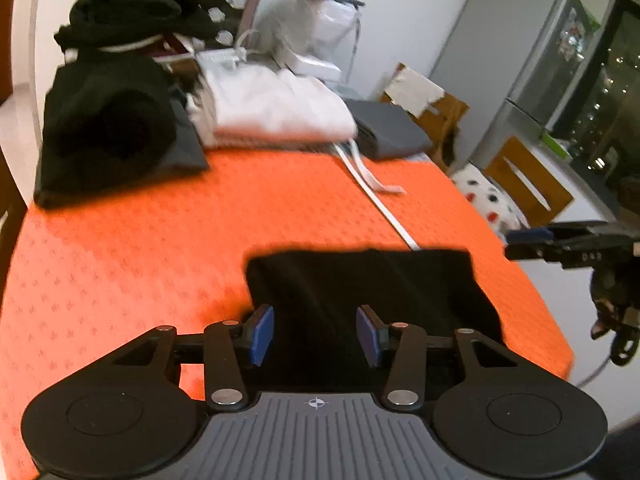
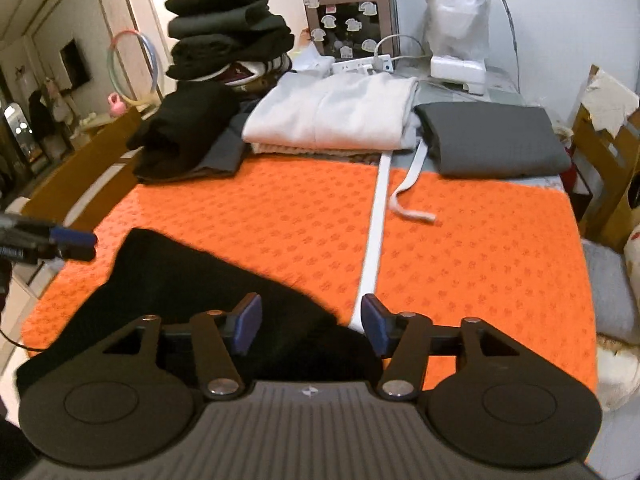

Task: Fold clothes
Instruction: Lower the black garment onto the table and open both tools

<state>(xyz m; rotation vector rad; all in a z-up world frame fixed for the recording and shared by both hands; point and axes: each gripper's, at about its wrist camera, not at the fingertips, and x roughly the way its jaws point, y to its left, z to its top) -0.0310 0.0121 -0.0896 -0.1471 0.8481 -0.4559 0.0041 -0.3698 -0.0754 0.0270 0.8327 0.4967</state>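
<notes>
Covering the worktop, the orange cloth keeps a clear folding area; finished stacks line the far edge. Your black garment lies at the near edge, both grippers, left and right, hovering with jaws apart, holding nothing.

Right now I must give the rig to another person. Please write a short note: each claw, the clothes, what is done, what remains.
Left claw: open, empty, above the black garment.
Right claw: open, empty, over the same garment's edge.
The garment lies folded at the near edge of the orange cloth.
Done: folded piles at the far side: black stack, white pile, grey piece.
Left: finish folding the black garment, move it to the piles. A white strap lies loose.
</notes>
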